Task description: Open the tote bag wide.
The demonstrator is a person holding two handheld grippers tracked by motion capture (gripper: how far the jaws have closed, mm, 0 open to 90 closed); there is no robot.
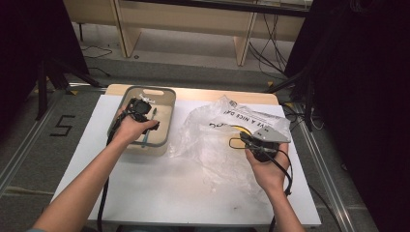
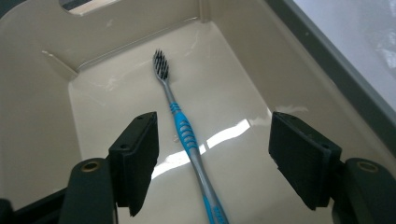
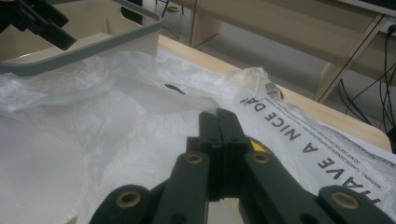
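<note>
The left gripper (image 2: 212, 158) is hanging inside a beige tub (image 2: 42, 102), its 2 jaws spread wide, a blue toothbrush (image 2: 184, 135) lying on the tub floor between them, untouched. The right gripper (image 3: 219, 128) is pinching a clear plastic bag (image 3: 116, 116) with jaws closed.
</note>
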